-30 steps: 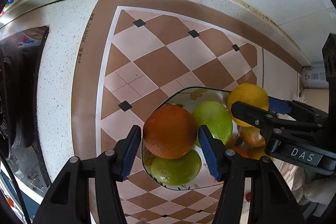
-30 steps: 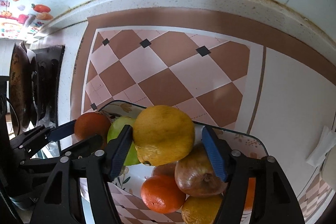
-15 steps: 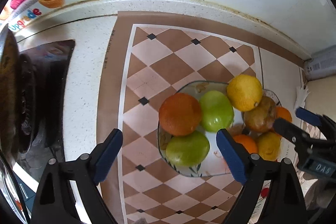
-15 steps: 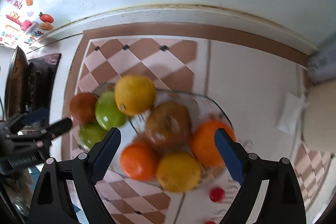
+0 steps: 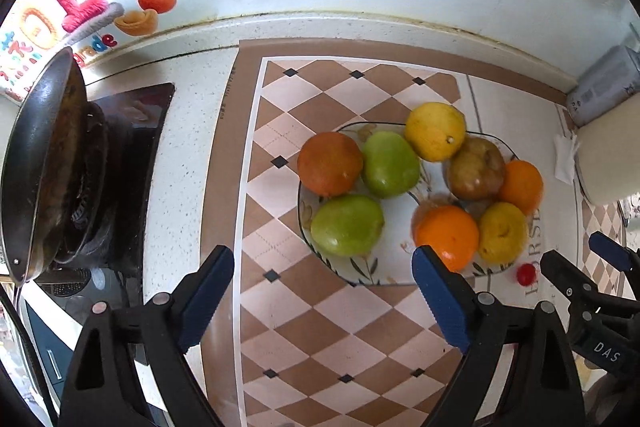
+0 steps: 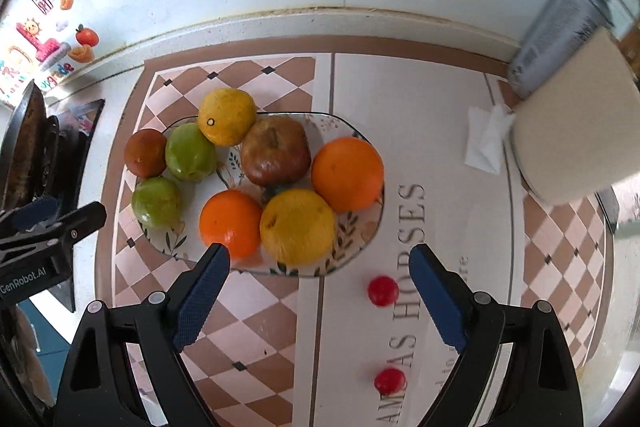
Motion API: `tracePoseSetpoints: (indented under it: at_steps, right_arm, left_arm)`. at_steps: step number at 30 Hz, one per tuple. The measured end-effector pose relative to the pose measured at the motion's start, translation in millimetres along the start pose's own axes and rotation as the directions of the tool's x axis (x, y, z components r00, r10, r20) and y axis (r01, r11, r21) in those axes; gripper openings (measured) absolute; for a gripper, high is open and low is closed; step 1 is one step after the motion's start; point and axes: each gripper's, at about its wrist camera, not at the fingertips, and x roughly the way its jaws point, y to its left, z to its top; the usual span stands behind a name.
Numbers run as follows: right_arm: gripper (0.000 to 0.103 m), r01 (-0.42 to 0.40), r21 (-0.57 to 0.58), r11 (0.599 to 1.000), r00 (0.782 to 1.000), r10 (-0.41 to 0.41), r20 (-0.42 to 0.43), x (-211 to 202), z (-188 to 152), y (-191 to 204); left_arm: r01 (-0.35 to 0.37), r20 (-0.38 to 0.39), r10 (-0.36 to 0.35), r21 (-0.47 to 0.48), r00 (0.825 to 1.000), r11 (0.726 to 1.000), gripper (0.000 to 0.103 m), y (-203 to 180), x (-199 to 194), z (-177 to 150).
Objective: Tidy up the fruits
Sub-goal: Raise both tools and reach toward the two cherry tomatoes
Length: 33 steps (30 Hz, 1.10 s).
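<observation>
A floral glass plate [image 5: 360, 277] [image 6: 360, 231] on the counter holds several fruits: a dark orange [image 5: 329, 163] [image 6: 145, 152], two green apples [image 5: 390, 163] [image 5: 347, 225], a yellow lemon [image 5: 435, 131] [image 6: 227, 116], a brown pomegranate [image 6: 276, 150], two bright oranges [image 6: 347, 173] [image 6: 231, 222] and another yellow fruit [image 6: 298, 225]. My left gripper [image 5: 323, 287] is open and empty, above and in front of the plate. My right gripper [image 6: 319, 281] is open and empty, in front of the plate. Two small red fruits [image 6: 383, 290] [image 6: 389, 380] lie on the mat near the right gripper.
A stove with a dark pan [image 5: 40, 163] stands at the left. A paper roll [image 6: 576, 123] with a tissue [image 6: 486, 141] and a grey can [image 6: 560, 35] stand at the right. The wall runs along the back of the counter.
Both grippers let go of their fruits, the left the dark orange, the right the lemon, opened wide and pulled back and up from the plate. Both fruits now rest on the plate.
</observation>
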Motion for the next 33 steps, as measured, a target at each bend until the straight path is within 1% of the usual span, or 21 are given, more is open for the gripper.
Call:
tracePoseSetpoints:
  at_steps: [3, 7, 10, 14, 21, 25, 33]
  right_arm:
    - [0.093, 0.001, 0.009, 1.0, 0.999, -0.002, 0.035, -17.9, -10.7, -2.1]
    - [0.093, -0.001, 0.014, 1.0, 0.996, 0.0, 0.094, -52.7, -27.9, -4.2]
    - [0.093, 0.003, 0.014, 1.0, 0.992, -0.005, 0.13, -74.1, -41.6, -4.5]
    - [0.093, -0.01, 0.014, 1.0, 0.984, 0.007, 0.176, -104.6, -65.0, -3.5]
    - [0.093, -0.033, 0.003, 0.999, 0.965, 0.031, 0.261, -161.2, -104.1, 0.8]
    - [0.093, -0.036, 0.005, 0.999, 0.953, 0.033, 0.302, -187.1, -117.3, 1.2]
    - [0.093, -0.052, 0.0, 0.999, 0.927, 0.048, 0.373, -233.0, -141.4, 10.3]
  left_arm:
    - [0.004, 0.023, -0.004, 0.008, 1.0, 1.0, 0.091, -3.8, -13.8, -11.5]
    - [0.016, 0.065, -0.017, 0.012, 0.998, 1.0, 0.091, -7.6, -39.0, -27.4]
    - [0.016, 0.103, -0.018, 0.022, 0.994, 1.0, 0.091, -10.4, -60.5, -42.1]
    - [0.019, 0.149, -0.023, 0.027, 0.989, 0.999, 0.091, -11.2, -87.2, -64.3]
    - [0.02, 0.247, -0.027, 0.032, 0.969, 0.999, 0.091, -10.4, -139.5, -97.9]
    - [0.016, 0.3, -0.025, 0.034, 0.954, 0.999, 0.091, -10.1, -165.7, -113.4]
    - [0.026, 0.367, -0.041, 0.045, 0.929, 0.999, 0.091, -9.1, -201.9, -141.7]
